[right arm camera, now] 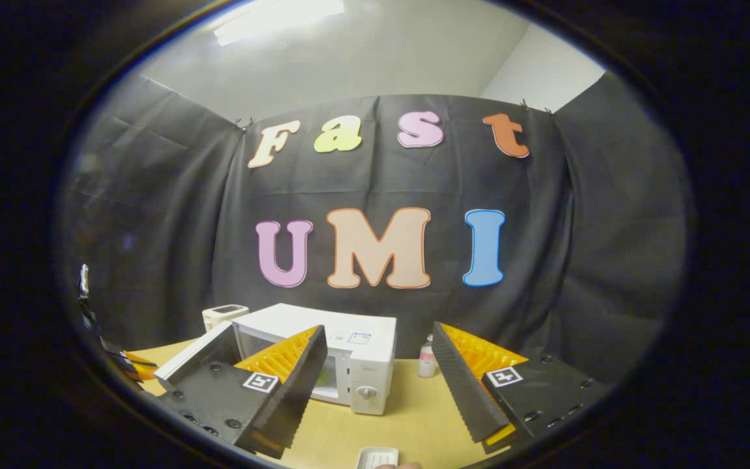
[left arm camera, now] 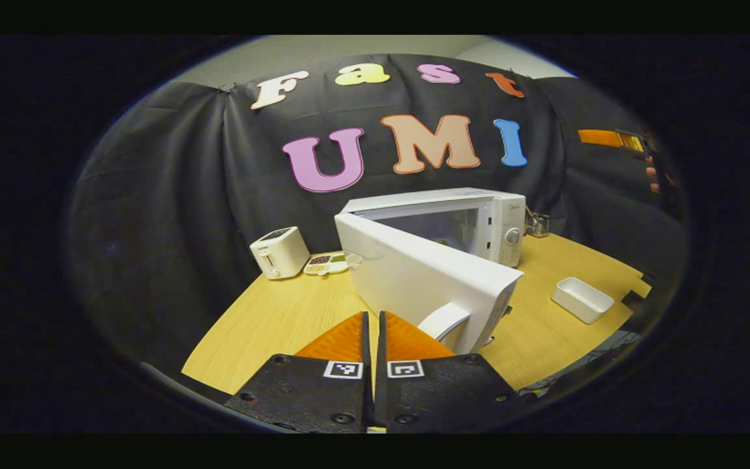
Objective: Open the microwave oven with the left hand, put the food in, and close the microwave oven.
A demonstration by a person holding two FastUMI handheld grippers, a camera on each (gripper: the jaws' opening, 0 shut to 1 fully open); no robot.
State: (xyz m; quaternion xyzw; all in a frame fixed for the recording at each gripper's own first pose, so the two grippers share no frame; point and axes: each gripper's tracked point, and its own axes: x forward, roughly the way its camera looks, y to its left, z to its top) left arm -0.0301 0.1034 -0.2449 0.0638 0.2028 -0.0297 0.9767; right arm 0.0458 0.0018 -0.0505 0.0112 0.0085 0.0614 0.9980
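Note:
The white microwave (left arm camera: 502,225) stands at the back of the wooden table (left arm camera: 284,319) with its door (left arm camera: 414,277) swung wide toward me. My left gripper (left arm camera: 373,316) is shut with nothing between its fingers, just left of the door's curved handle (left arm camera: 443,320). A small greenish patch shows inside the oven cavity (left arm camera: 443,242); I cannot tell what it is. In the right gripper view my right gripper (right arm camera: 378,329) hangs open and empty above the table, facing the microwave (right arm camera: 368,371) and its open door (right arm camera: 193,355).
A white toaster (left arm camera: 279,252) and a divided dish of food (left arm camera: 327,262) sit left of the microwave. A shallow white box (left arm camera: 582,298) lies on the table's right side, also seen as the box (right arm camera: 377,458) below my right gripper. A small bottle (right arm camera: 426,358) stands right of the microwave.

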